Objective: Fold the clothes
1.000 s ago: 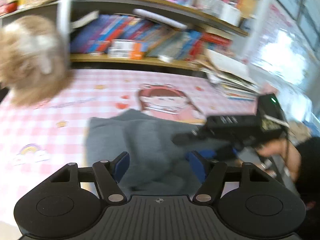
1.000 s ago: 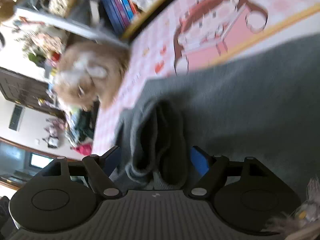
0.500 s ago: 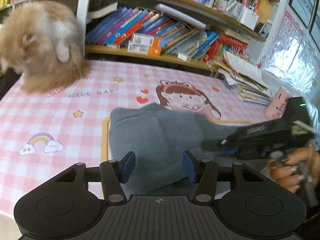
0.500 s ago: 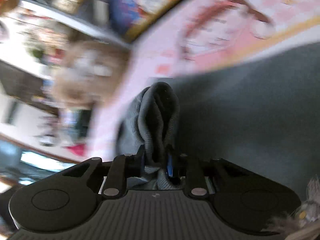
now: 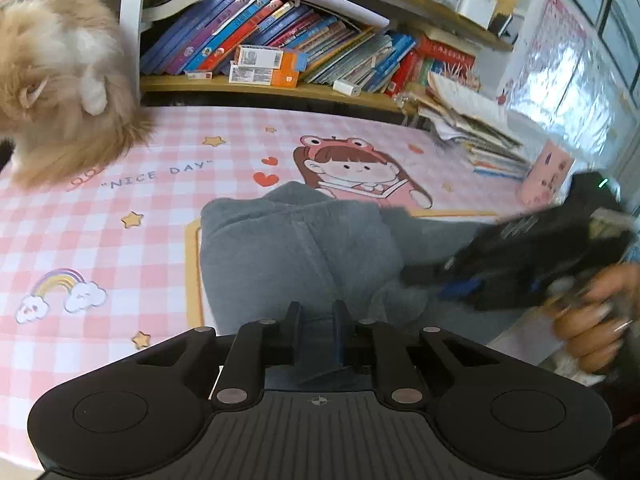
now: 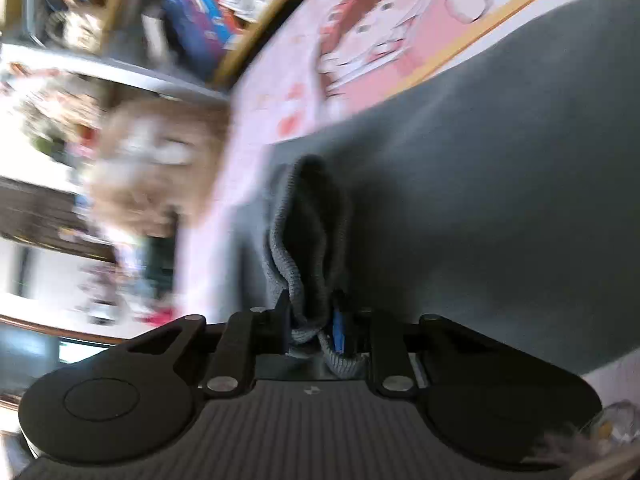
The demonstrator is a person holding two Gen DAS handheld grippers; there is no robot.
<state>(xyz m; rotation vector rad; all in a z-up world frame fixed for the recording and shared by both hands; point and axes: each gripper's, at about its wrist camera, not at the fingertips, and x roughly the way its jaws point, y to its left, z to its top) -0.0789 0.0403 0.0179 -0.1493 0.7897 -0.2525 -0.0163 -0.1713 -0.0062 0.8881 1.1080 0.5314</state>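
The grab step is done. The grey clothes (image 5: 296,248) lie on the pink table (image 5: 100,240). The left gripper (image 5: 316,320) just closed, pinching the near edge. The right gripper (image 6: 312,316) pinches a bunched fold. Earlier both were wide open. Next, probably lift together and fold over.

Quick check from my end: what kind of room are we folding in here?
Most likely a home study or a child's room. A bookshelf crammed with books stands behind a table under a pink checked cartoon cover, a fluffy cat sits on it, and the grey garment lies spread there.
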